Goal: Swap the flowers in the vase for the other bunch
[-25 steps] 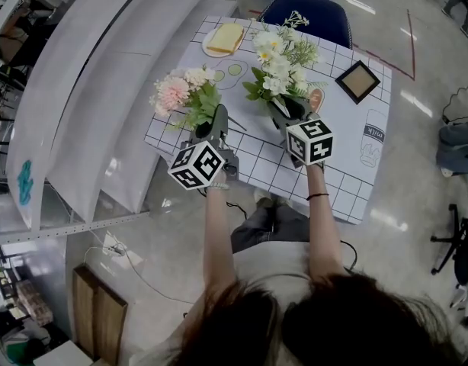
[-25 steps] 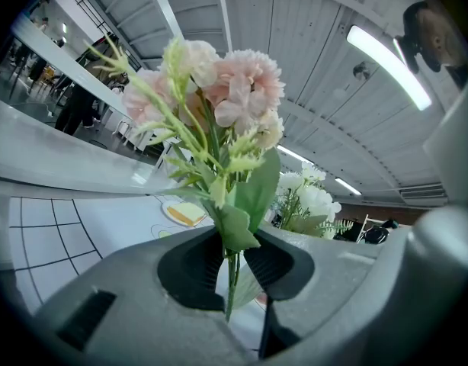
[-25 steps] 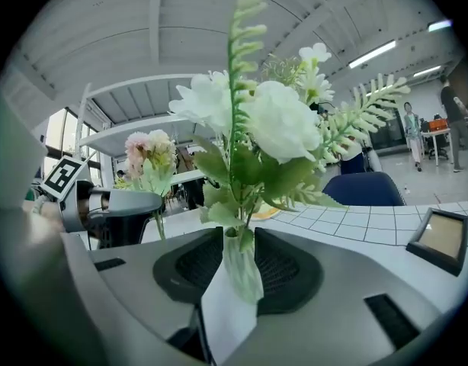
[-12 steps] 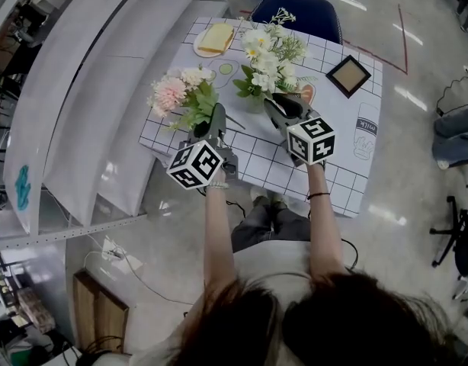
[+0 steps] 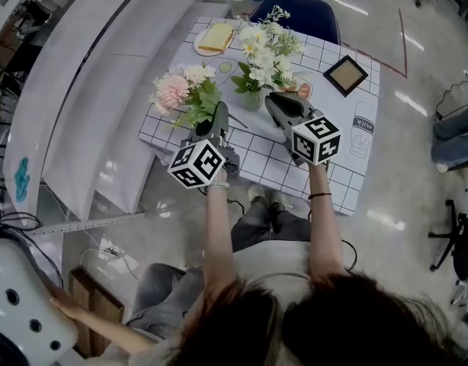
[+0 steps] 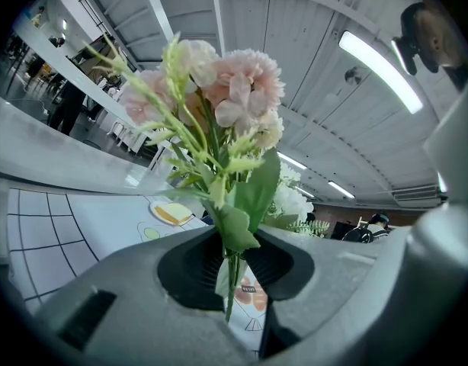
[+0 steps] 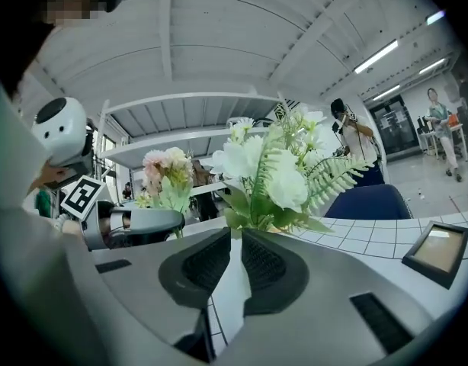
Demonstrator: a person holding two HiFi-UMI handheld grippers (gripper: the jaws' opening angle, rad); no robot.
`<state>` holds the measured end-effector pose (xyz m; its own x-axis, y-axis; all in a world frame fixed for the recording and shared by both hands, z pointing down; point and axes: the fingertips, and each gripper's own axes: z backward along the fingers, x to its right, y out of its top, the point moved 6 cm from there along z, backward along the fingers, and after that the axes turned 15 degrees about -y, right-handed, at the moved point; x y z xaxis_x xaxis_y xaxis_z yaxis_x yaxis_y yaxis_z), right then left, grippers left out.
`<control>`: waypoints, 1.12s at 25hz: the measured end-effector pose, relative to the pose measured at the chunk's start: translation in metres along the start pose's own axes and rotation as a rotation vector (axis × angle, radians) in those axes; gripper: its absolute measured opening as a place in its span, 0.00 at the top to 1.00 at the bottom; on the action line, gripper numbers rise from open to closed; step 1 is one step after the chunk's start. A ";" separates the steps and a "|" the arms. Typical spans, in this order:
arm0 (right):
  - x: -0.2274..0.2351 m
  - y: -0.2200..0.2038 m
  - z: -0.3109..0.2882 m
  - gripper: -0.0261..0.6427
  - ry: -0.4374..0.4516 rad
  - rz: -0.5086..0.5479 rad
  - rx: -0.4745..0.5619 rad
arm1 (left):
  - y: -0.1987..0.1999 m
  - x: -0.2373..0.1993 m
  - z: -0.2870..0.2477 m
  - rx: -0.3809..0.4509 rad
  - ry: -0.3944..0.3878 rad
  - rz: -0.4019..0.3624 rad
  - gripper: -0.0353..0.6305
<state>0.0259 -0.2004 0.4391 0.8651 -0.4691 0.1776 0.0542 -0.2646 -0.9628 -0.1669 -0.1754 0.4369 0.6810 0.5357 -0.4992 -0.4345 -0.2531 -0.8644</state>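
A pink bunch point(image 5: 179, 90) stands upright in my left gripper point(image 5: 216, 120), held above the table's left part. In the left gripper view its thin green stem point(image 6: 231, 280) runs down between the pads, and the left gripper point(image 6: 232, 239) is shut on it. The white bunch point(image 5: 263, 52) stands in a pale vase point(image 5: 253, 100) near the table's middle. My right gripper point(image 5: 272, 97) has its tips just right of that vase. In the right gripper view the right gripper point(image 7: 235, 239) shows only a narrow white slit under the white bunch point(image 7: 264, 166). I cannot tell whether it presses on anything.
A checked cloth covers the table point(image 5: 333, 158). On it are a plate with toast point(image 5: 209, 38) at the back left and a small picture frame point(image 5: 345, 75) at the right. A blue chair point(image 5: 295, 14) stands behind, a white curved counter point(image 5: 89, 90) at the left. Another person's arm point(image 5: 104, 326) reaches in below left.
The right gripper has risen slightly and drawn a little to the right, so the vase now shows beside its tips. Another person's arm and a white rounded machine have come in at bottom left.
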 end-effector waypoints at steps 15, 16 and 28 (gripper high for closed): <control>-0.007 0.011 0.017 0.95 0.082 -0.003 0.045 | 0.002 0.016 0.008 0.028 -0.003 -0.027 0.83; -0.008 0.012 0.017 0.95 0.084 -0.002 0.047 | 0.002 0.017 0.008 0.028 -0.004 -0.028 0.83; -0.009 0.016 0.017 0.95 0.113 0.011 0.064 | 0.003 0.020 0.003 0.031 -0.018 -0.039 0.83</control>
<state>0.0273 -0.1859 0.4183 0.8043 -0.5646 0.1853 0.0800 -0.2061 -0.9753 -0.1564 -0.1629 0.4244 0.6869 0.5594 -0.4639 -0.4259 -0.2073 -0.8807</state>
